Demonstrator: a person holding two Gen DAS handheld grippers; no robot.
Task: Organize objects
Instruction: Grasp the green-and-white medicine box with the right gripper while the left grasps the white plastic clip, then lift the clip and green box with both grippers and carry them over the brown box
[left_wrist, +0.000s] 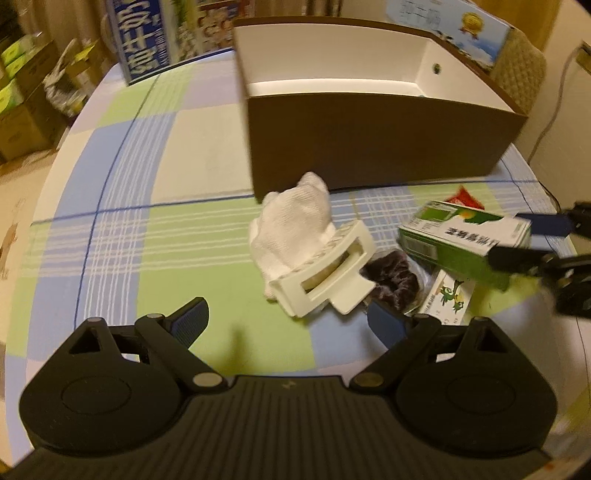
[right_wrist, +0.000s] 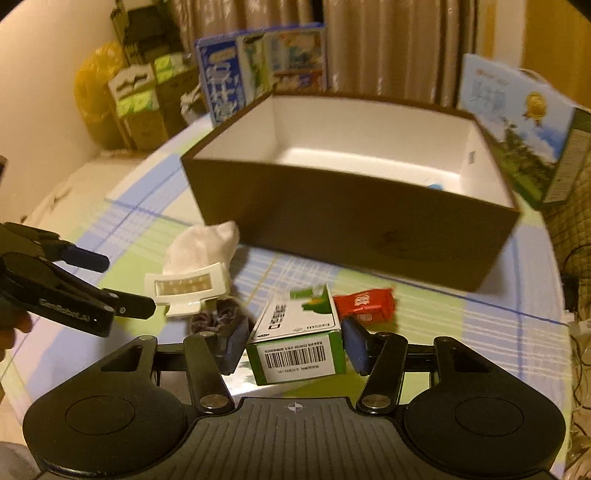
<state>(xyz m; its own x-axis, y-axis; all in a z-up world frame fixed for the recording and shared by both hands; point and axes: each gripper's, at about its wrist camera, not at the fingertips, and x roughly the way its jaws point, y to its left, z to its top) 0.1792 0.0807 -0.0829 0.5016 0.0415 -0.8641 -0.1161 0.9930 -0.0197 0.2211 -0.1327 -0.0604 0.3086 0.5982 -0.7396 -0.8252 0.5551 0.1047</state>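
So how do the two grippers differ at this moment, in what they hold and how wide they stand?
The right gripper has the green box between its fingers, pads close at both sides; the left gripper has nothing between its fingers. The left gripper stands wide open in front of the white clip; the right gripper is narrower, set to the box's width. Whether the right one already presses the box is not clear. Both have black bodies and blue pads.
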